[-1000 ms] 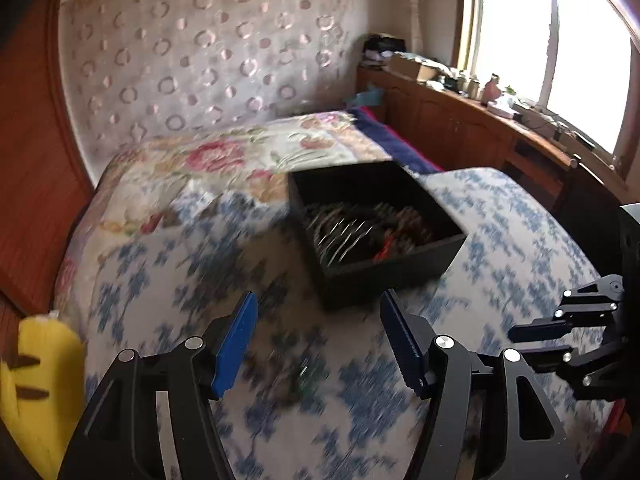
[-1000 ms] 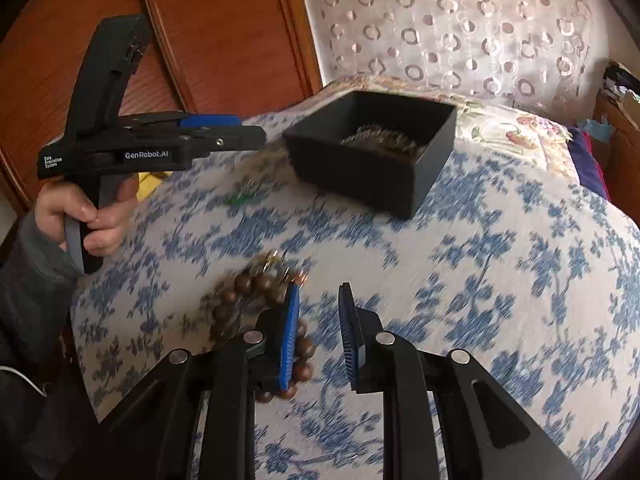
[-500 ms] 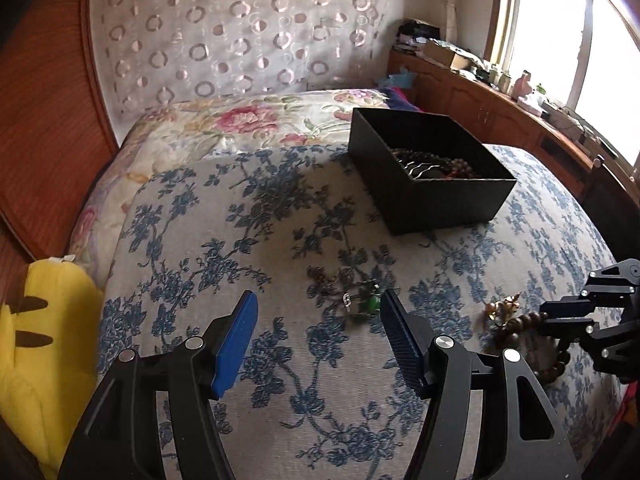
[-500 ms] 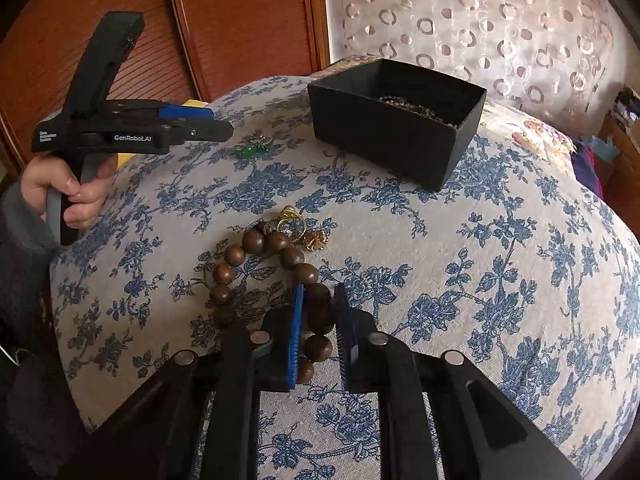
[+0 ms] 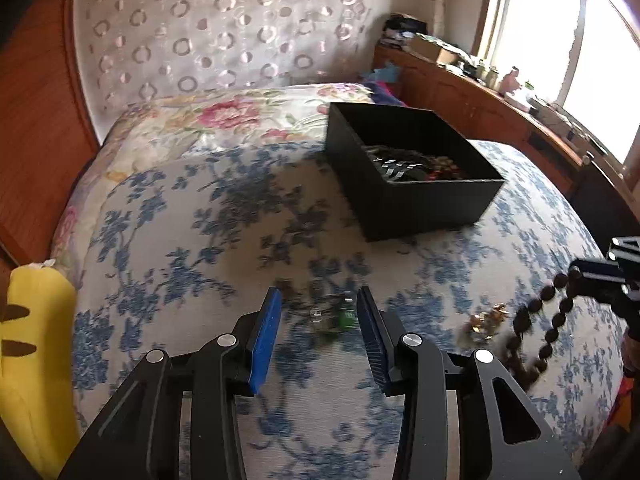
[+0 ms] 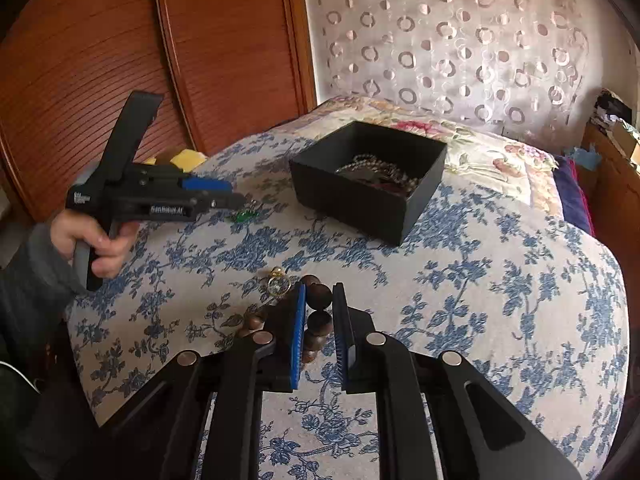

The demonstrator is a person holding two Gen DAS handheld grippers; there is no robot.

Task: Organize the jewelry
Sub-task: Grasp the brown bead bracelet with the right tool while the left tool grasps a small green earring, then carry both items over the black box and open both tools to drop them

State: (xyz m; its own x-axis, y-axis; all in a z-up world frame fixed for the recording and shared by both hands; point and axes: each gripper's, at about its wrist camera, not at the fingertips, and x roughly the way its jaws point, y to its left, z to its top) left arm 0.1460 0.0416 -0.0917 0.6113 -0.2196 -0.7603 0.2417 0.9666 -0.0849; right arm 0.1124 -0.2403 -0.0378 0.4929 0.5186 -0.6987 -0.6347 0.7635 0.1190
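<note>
**Box partly filled, three pieces left on the bed**

The blue-flowered bedspread carried everything. The black box, toward its far edge, already held chains and beads, so part of the sorting looked done. Your right gripper was clamped on the brown bead bracelet, most of it hanging clear of the cloth near the front edge. Your left gripper was closing, its jaws apart around the small green-stoned piece, not pressing it yet. The gold trinket lay untouched beside the bracelet.
</note>
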